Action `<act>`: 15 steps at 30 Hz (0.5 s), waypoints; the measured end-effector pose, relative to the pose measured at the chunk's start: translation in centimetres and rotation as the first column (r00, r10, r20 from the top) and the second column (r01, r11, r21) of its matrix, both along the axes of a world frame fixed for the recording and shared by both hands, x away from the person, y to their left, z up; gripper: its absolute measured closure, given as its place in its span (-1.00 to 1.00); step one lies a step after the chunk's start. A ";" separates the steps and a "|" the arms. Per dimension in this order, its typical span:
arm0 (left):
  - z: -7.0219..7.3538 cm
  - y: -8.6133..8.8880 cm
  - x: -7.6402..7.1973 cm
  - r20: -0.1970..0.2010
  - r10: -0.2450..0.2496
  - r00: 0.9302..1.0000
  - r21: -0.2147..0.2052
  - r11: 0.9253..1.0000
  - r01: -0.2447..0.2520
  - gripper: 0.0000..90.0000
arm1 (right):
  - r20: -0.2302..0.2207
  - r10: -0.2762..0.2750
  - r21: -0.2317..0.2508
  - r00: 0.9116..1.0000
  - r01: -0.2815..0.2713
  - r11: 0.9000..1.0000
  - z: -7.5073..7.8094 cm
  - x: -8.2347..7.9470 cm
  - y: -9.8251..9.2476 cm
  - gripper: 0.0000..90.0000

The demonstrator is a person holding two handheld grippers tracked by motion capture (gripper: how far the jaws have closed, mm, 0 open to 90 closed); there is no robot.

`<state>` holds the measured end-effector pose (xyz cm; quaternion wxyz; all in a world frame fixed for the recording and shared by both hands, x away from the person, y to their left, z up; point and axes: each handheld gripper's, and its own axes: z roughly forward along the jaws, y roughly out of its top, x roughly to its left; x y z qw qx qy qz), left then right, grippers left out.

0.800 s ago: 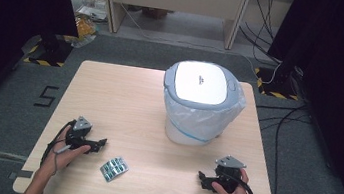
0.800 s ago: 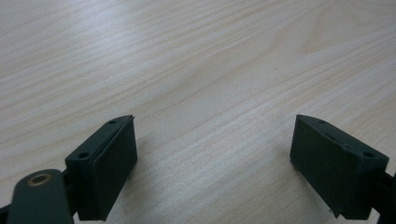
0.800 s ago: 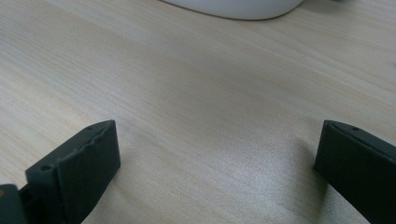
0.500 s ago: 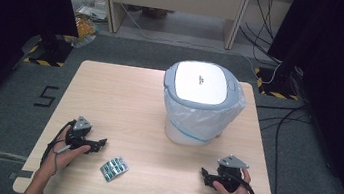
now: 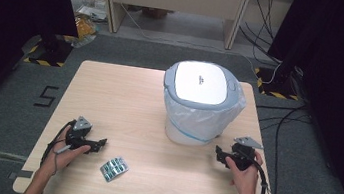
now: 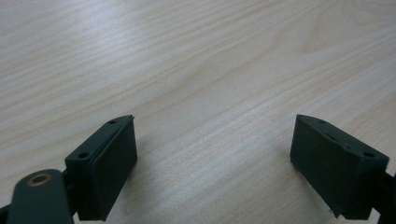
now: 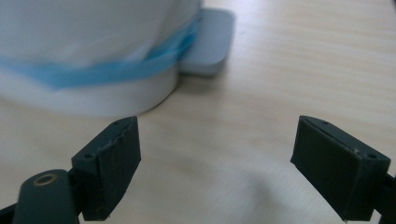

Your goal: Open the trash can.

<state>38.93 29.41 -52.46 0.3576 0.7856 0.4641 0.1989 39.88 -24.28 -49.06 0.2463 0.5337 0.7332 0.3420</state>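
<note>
A white pedal bin (image 5: 199, 105) with a grey lid and a clear liner bag stands right of the table's middle. A blister pack of dark green pills (image 5: 114, 168) lies near the front edge. My left gripper (image 5: 101, 143) rests on the table just left of the pack, jaws open over bare wood (image 6: 215, 168). My right gripper (image 5: 219, 156) sits at the front right, open and empty, pointing at the bin's base (image 7: 93, 88) and its grey pedal (image 7: 208, 44). In the right gripper view its jaws (image 7: 217, 168) stand wide apart a short way from the bin.
The light wooden table (image 5: 124, 101) has bare room on its left half and back. Cables trail from both grippers toward the front edge. Grey floor, desk legs and dark curtains surround the table.
My right gripper has moved a little away from the front edge, toward the bin. The left gripper and the blister pack have stayed put.
</note>
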 end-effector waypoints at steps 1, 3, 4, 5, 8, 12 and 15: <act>0.0 0.0 0.0 0.000 0.000 1.000 0.000 1.000 0.000 -0.69 | 0.005 -0.032 0.008 0.999 0.032 0.999 0.1 0.9 -0.4 -0.65; 0.0 0.0 0.0 0.000 0.000 1.000 0.000 1.000 0.000 -0.69 | 0.011 -0.060 0.006 0.998 0.060 0.998 0.0 1.8 -0.6 -0.65; 0.0 0.0 0.0 0.000 0.000 1.000 0.000 1.000 0.000 -0.69 | 0.008 -0.064 0.007 0.998 0.064 0.998 0.0 2.2 -0.7 -0.65; 0.0 0.0 0.0 0.000 0.000 1.000 0.000 1.000 0.000 -0.69 | 0.008 -0.064 0.007 0.998 0.064 0.998 0.0 2.2 -0.7 -0.65; 0.0 0.0 0.0 0.000 0.000 1.000 0.000 1.000 0.000 -0.69 | 0.015 -0.085 0.001 0.996 0.085 0.996 0.0 3.5 -0.8 -0.65; 0.0 0.0 0.0 0.001 0.001 1.000 0.001 1.000 -0.001 -0.69 | 0.014 -0.105 0.011 0.994 0.104 0.994 0.4 5.9 -1.2 -0.65; 0.0 0.0 0.0 0.001 0.001 1.000 0.001 1.000 -0.001 -0.69 | 0.015 -0.109 0.016 0.994 0.109 0.994 0.5 6.8 -1.3 -0.66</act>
